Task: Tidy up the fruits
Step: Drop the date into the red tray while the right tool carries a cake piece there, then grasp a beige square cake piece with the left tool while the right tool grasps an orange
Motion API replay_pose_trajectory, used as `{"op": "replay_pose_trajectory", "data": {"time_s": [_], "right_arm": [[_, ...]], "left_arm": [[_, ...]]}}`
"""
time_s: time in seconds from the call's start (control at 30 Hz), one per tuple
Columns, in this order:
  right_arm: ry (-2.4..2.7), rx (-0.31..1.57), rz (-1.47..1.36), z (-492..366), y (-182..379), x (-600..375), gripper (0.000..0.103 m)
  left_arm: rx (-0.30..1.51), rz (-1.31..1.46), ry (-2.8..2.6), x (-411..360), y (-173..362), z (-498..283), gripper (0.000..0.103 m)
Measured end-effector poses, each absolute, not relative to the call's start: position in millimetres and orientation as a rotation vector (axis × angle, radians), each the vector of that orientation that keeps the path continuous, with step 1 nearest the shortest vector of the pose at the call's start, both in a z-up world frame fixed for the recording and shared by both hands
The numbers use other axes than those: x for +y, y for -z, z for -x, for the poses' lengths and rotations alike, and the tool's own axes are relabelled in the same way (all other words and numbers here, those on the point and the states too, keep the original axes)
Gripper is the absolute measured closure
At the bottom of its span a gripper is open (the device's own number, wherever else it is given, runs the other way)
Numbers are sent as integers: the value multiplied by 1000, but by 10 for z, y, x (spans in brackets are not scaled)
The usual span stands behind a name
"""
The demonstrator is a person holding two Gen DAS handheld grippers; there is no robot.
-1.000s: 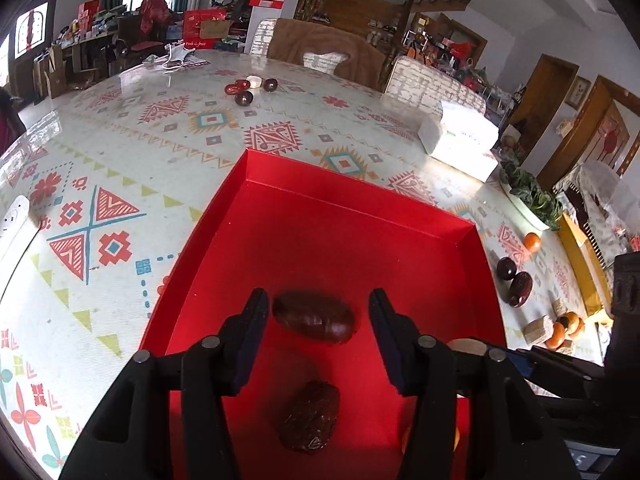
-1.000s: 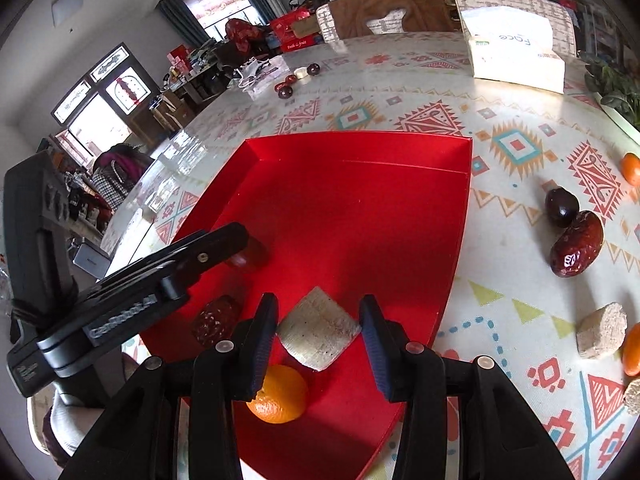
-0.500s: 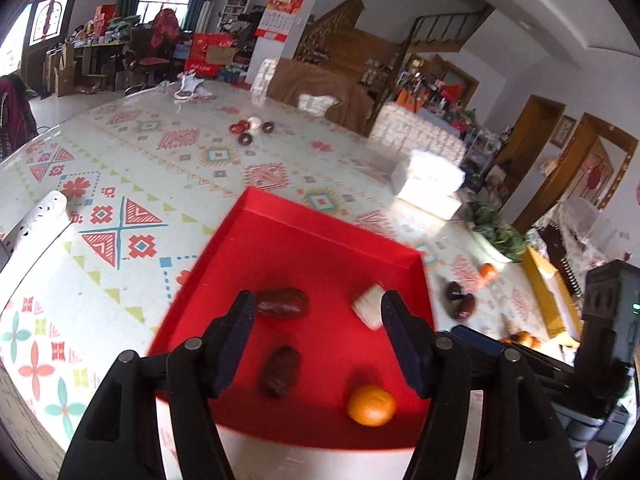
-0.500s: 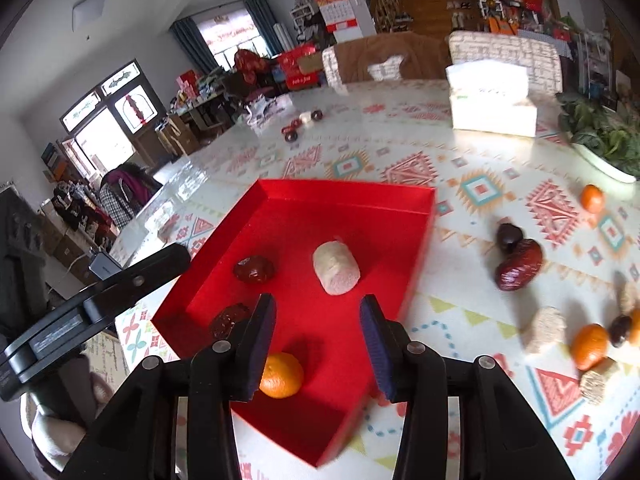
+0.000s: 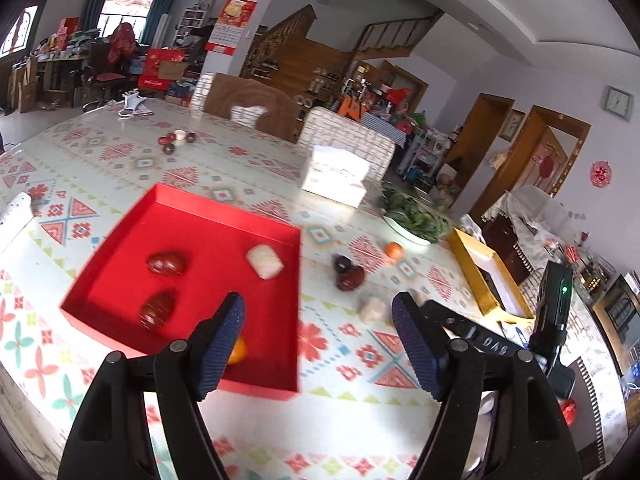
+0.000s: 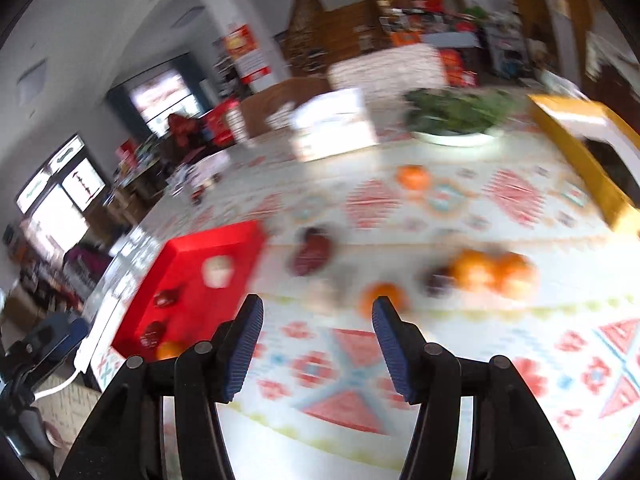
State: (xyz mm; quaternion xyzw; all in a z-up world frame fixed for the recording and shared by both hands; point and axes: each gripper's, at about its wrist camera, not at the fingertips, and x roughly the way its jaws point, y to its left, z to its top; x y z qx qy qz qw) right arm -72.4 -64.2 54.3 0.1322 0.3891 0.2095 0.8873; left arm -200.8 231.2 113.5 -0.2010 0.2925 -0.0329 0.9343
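Your left gripper [image 5: 318, 318] is opening with nothing between its jaws, poised over the right edge of the red tray [image 5: 120, 240]. In that tray lie two dark dates [image 5: 166, 264], a pale cake [image 5: 264, 261] and an orange [image 5: 238, 350]. Your right gripper [image 6: 318, 322] is also opening and empty, over the surface [image 6: 440, 216] right of the tray, where blurred oranges [image 6: 494, 272] and a date [image 6: 312, 254] wait.

The tray [image 5: 224, 216] is bright red. The tablecloth [image 5: 340, 344] is white with red, blue and green geometric patterns. The mandarin [image 5: 394, 249] is orange, the dates [image 5: 166, 264] dark red.
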Motion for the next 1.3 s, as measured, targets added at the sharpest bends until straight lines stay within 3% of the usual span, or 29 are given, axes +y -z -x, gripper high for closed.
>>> {"op": "replay_pose_trajectory", "data": {"time_s": [0.37, 0.93, 1.17, 1.3], "right_arm": [[-242, 861, -382, 629, -296, -1927, 41], [-273, 906, -221, 107, -140, -1615, 42], [-282, 904, -81, 32, -81, -1454, 54], [-306, 903, -91, 14, -67, -1488, 54]], "left_arm": [[682, 386, 124, 1824, -895, 1837, 27], [792, 293, 207, 1400, -516, 1472, 27], [836, 204, 262, 991, -362, 1236, 27], [856, 180, 272, 834, -287, 1090, 27]]}}
